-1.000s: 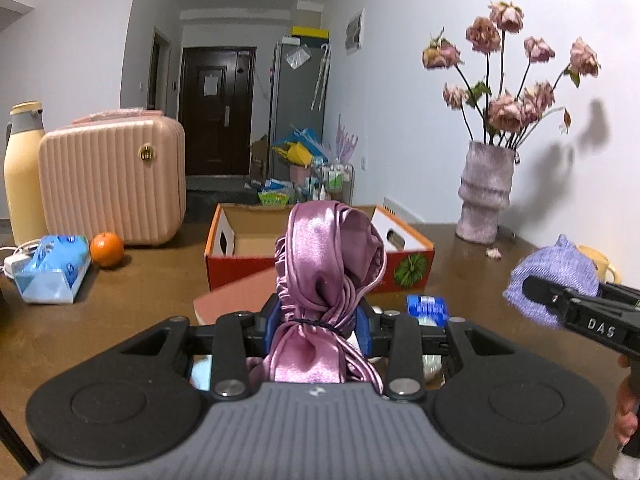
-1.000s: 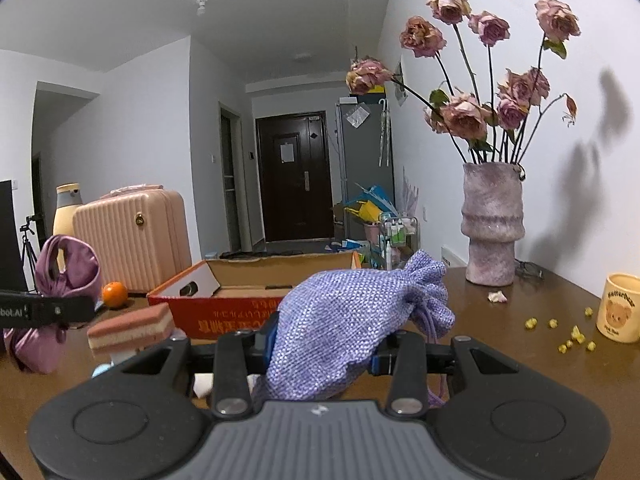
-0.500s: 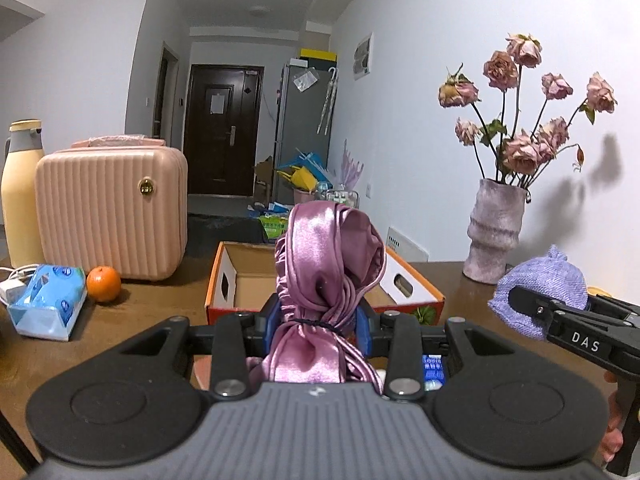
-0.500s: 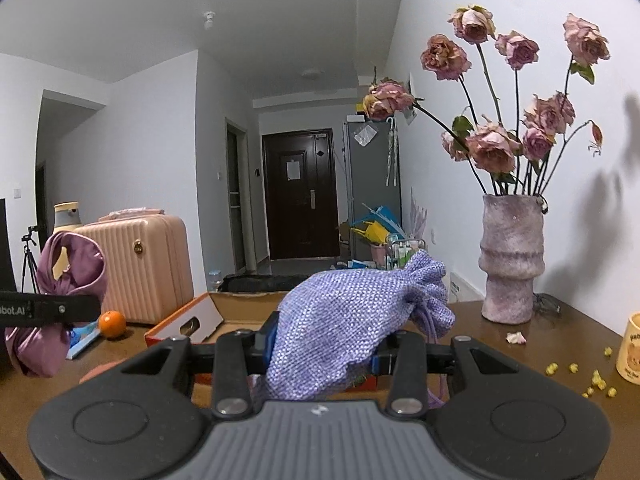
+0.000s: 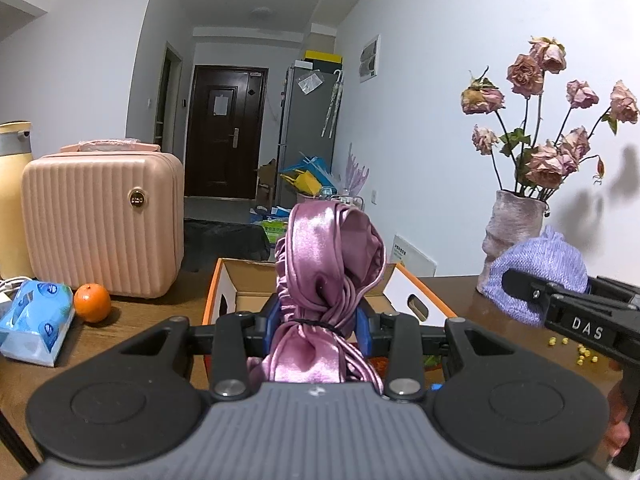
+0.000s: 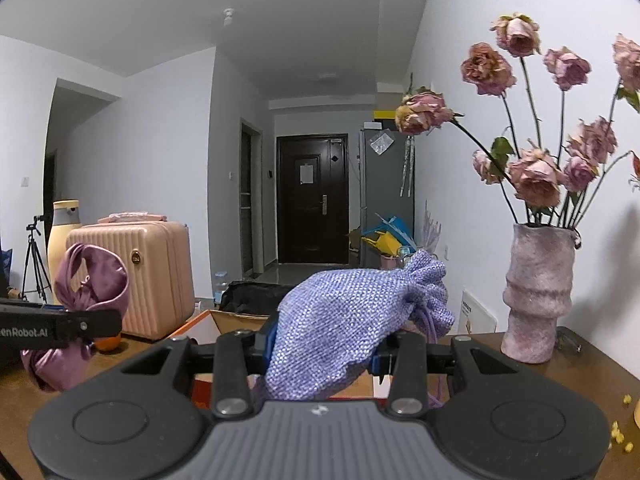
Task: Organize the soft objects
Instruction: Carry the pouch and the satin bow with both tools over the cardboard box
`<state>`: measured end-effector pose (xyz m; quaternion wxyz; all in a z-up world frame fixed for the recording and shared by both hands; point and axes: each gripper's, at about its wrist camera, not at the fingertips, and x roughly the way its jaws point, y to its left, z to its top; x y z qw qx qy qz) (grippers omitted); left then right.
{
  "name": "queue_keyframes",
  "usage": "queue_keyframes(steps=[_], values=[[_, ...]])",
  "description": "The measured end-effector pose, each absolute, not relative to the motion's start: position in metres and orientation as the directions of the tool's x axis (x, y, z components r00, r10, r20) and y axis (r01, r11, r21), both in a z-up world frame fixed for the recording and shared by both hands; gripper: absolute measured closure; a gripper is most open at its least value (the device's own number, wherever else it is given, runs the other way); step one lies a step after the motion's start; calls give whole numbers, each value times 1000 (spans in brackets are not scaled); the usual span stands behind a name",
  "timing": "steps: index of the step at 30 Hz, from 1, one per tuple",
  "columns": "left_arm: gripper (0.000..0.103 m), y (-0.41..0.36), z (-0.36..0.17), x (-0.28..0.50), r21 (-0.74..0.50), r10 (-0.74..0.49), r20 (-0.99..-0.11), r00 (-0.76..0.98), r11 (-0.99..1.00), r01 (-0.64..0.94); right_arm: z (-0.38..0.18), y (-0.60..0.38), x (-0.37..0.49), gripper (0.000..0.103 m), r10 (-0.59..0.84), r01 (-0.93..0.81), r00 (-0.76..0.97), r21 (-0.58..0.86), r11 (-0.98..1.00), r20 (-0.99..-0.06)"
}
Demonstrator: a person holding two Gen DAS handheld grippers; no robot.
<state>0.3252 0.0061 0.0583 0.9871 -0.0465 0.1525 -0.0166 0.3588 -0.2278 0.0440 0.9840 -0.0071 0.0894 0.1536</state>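
Note:
My left gripper (image 5: 318, 326) is shut on a pink satin pouch (image 5: 328, 264) and holds it up above the table, just in front of an open orange cardboard box (image 5: 224, 292). My right gripper (image 6: 320, 350) is shut on a lilac woven drawstring bag (image 6: 352, 320) and holds it up above the same box (image 6: 200, 320). In the left wrist view the bag (image 5: 540, 268) sits at the right with the right gripper (image 5: 576, 320). In the right wrist view the pouch (image 6: 88, 280) hangs at the left in the left gripper (image 6: 72, 328).
A pink ribbed case (image 5: 100, 220), a yellow bottle (image 5: 12, 200), an orange (image 5: 92, 303) and a blue tissue pack (image 5: 36, 320) stand at the left. A vase of dried roses (image 6: 536, 292) stands at the right near the wall, with yellow crumbs (image 5: 572, 350) on the table.
Both grippers have risen with their loads; the box and table now sit lower in both views.

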Motion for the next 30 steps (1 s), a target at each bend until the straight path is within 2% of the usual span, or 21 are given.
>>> queue_keyframes(steps=[17, 30], values=[[66, 23, 59, 382, -83, -31, -320, 947, 997, 4, 38, -216, 430, 64, 310, -313, 905, 35, 949, -290], [66, 35, 52, 442, -69, -50, -364, 930, 997, 27, 19, -187, 480, 64, 325, -358, 862, -12, 934, -390]])
